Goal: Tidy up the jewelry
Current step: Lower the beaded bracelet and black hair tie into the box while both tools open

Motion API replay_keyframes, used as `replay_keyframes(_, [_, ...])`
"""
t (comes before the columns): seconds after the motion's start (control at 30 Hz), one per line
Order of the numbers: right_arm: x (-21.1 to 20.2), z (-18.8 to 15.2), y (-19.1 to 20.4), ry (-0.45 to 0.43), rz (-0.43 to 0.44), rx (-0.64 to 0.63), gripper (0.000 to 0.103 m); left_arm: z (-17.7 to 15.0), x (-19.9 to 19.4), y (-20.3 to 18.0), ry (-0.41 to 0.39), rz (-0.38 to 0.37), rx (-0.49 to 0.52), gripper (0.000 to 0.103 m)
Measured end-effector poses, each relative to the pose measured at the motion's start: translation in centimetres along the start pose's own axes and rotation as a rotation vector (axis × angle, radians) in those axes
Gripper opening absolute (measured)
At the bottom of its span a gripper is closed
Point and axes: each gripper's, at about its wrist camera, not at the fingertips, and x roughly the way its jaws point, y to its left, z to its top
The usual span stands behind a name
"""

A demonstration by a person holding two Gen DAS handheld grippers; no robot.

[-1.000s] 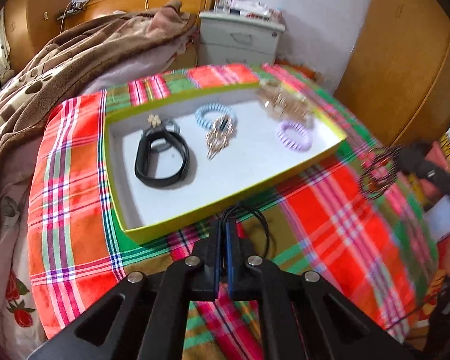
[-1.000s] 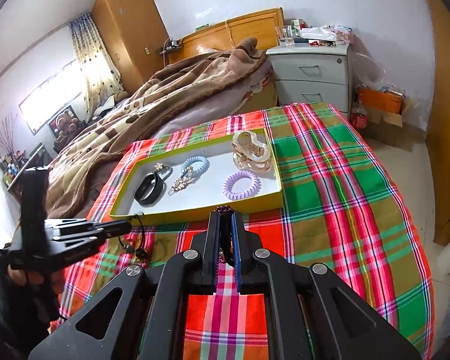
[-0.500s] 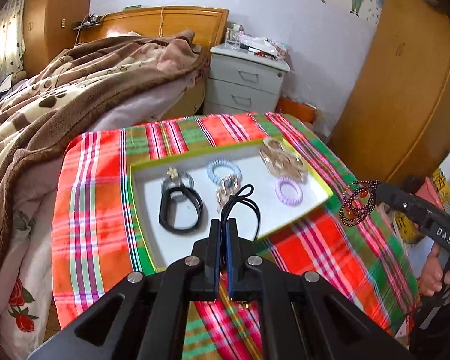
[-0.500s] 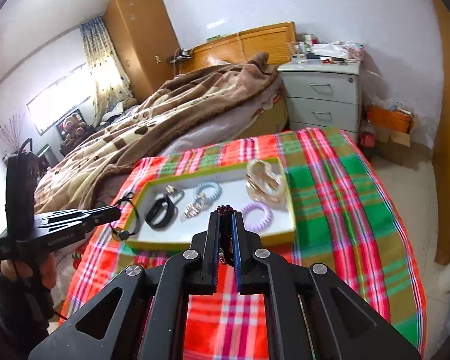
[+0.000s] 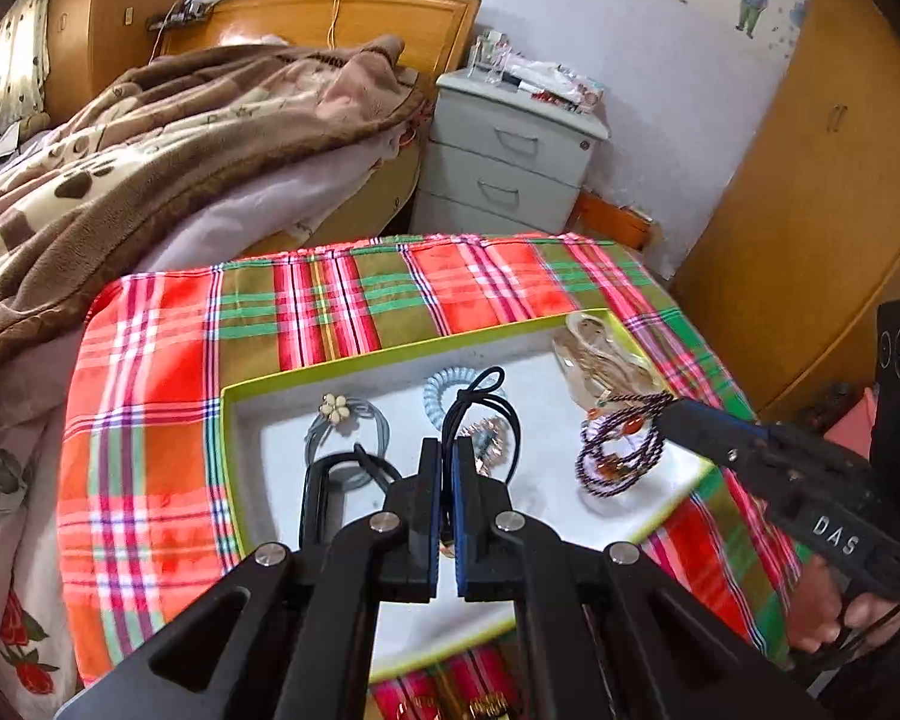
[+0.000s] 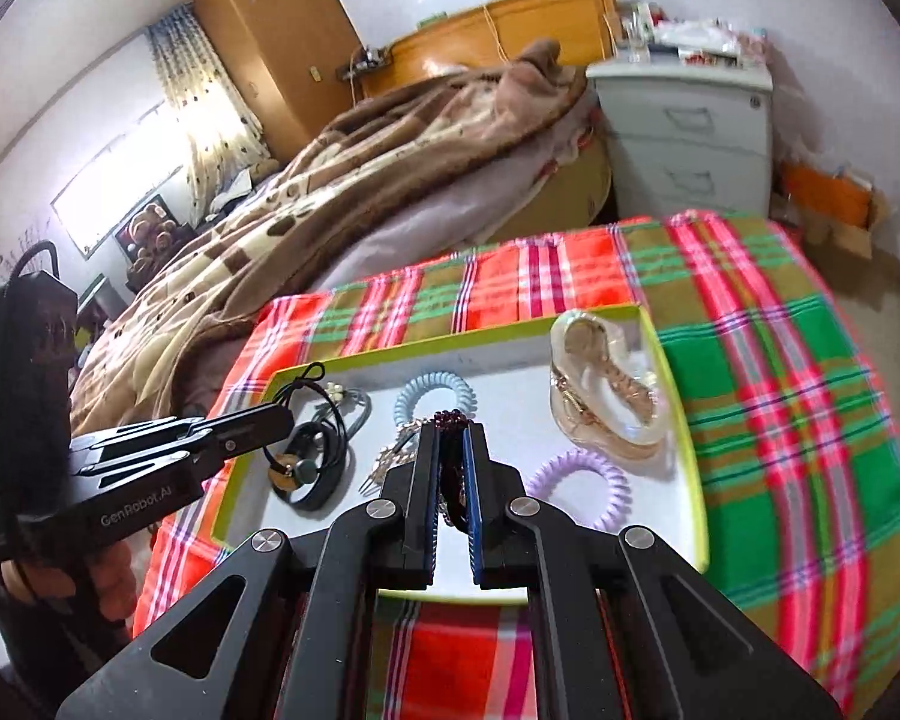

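— What could slip here?

— The black cord necklace (image 5: 480, 414) pinched in my left tool (image 5: 445, 480), jaws nearly shut on it; its limp loops dangle over the white tray (image 5: 684, 468) and could snag the black band (image 6: 315, 480) beneath. My right tool (image 6: 450, 480) is clamped on the dark beaded bracelet (image 5: 621, 450), hanging above the tray.

— Textures?

— Slick beads, soft cord. The lilac coil tie (image 6: 576, 483) looks springy plastic, I think. Tray sits on the plaid-covered counter (image 6: 780, 420).

plaid cloth (image 5: 342, 306) on table, brown paw-print blanket (image 5: 150, 138) on bed, wooden headboard (image 5: 330, 18), grey drawer nightstand (image 5: 504, 162), wooden wardrobe (image 6: 270, 30), curtained window (image 6: 210, 90)
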Motion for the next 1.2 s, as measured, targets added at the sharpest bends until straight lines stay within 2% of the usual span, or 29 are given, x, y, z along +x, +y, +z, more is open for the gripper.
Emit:
replay_keyframes(0.27, [3.0,0.3,-1.5,0.053,-0.052,0.016,0.008,0.8,3.5,0.6,0.057,0.037,0.000,0.003])
replay_keyframes(0.53, [3.9,0.3,-1.1,0.063,-0.175,-0.078,0.008,0.8,5.2,0.9,0.091,0.057,-0.003,0.004])
replay_keyframes(0.67, [4.1,0.1,-1.2,0.070,-0.198,-0.095,0.008,0.7,5.8,1.1,0.110,0.061,-0.023,0.005])
replay_keyframes(0.83, [3.8,0.1,-1.1,0.056,-0.208,-0.106,0.011,0.8,5.8,1.0,0.105,0.052,-0.025,0.026])
replay_keyframes(1.2, [1.3,-0.7,-0.1,0.009,-0.182,-0.104,0.015,-0.4,2.2,0.4,0.049,0.064,-0.016,0.035])
